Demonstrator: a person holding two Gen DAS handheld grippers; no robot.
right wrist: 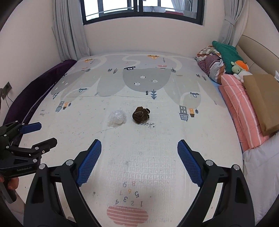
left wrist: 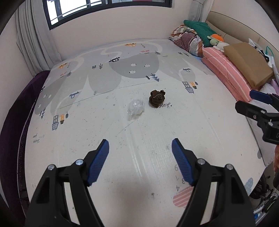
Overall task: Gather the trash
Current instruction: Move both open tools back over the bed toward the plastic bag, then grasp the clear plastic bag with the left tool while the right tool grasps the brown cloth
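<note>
On the printed play mat [right wrist: 157, 139] that covers the bed, we see two pieces of trash lying near the middle: a crumpled wad of clear plastic [right wrist: 116, 118] and, just beside it to the right but apart from it, a crumpled brown paper ball [right wrist: 140, 114] resting next to the printed word "Happy". The mat is pale, scuffed with dark specks, and patterned with grey hills, small houses, sheep and a grid of letters and numbers near us.

We hold the left gripper [left wrist: 140, 152] low over the near part of the mat, its blue-padded jaws spread wide with nothing between them. The right gripper [right wrist: 139, 152] hovers likewise, jaws released and empty, well short of the trash.

Behind the mat runs a cream wall with a dark-framed window [right wrist: 143, 10] and grey curtains [right wrist: 69, 31] at either side. Along the right edge lie a pink striped quilt [right wrist: 240, 108], a brown cardboard box [right wrist: 263, 101], a heap of striped bedding [right wrist: 211, 64] under a green knitted blanket [right wrist: 226, 50], and a plush toy [right wrist: 239, 67]. A purple cloth [right wrist: 34, 90] lines the left edge.
</note>
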